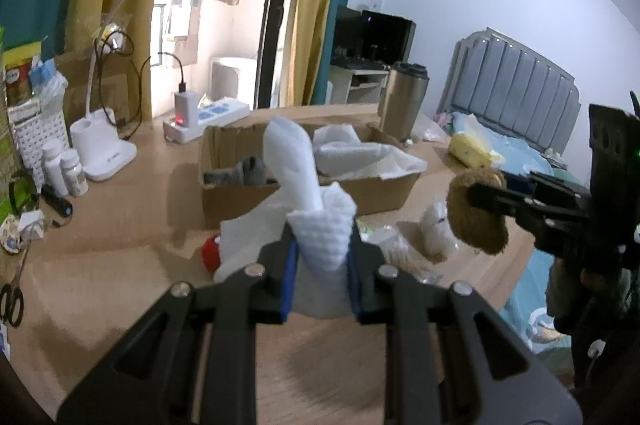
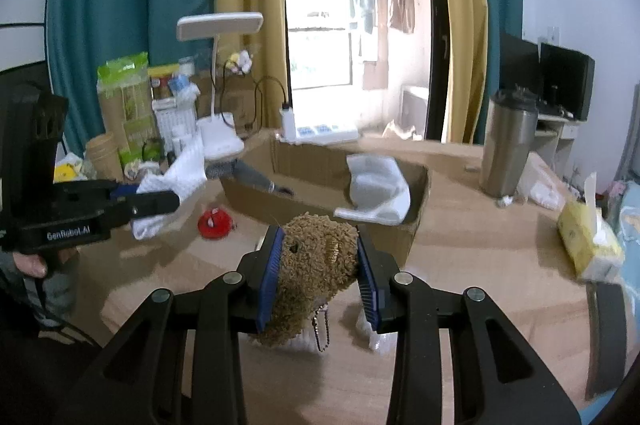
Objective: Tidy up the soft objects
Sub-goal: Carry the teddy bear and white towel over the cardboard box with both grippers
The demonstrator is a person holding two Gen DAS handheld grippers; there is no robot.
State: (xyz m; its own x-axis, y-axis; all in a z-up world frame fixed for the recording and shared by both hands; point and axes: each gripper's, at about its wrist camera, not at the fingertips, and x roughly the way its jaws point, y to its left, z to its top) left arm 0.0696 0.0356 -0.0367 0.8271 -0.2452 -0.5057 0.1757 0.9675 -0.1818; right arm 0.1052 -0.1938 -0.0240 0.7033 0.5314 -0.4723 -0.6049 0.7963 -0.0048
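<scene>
My left gripper [image 1: 322, 249] is shut on a white sock [image 1: 308, 193] and holds it above the wooden table, just in front of the open cardboard box [image 1: 248, 201]. It also shows in the right wrist view [image 2: 168, 203] with the white sock [image 2: 176, 181]. My right gripper [image 2: 320, 257] is shut on a brown plush toy [image 2: 312, 265] with a ball chain, held above the table near the box [image 2: 416, 225]. The plush toy shows in the left wrist view [image 1: 476, 213]. A grey sock [image 1: 240, 173] and white cloth [image 1: 360, 153] lie in the box. A red soft toy [image 2: 214, 223] lies on the table.
A steel tumbler [image 2: 508, 145] stands right of the box. A desk lamp [image 1: 104, 153], power strip [image 1: 208, 117], bottles [image 1: 68, 169] and scissors [image 1: 12, 301] are at the left. A yellow tissue pack [image 2: 588, 241] lies at the right edge. A bed [image 1: 520, 145] is beyond.
</scene>
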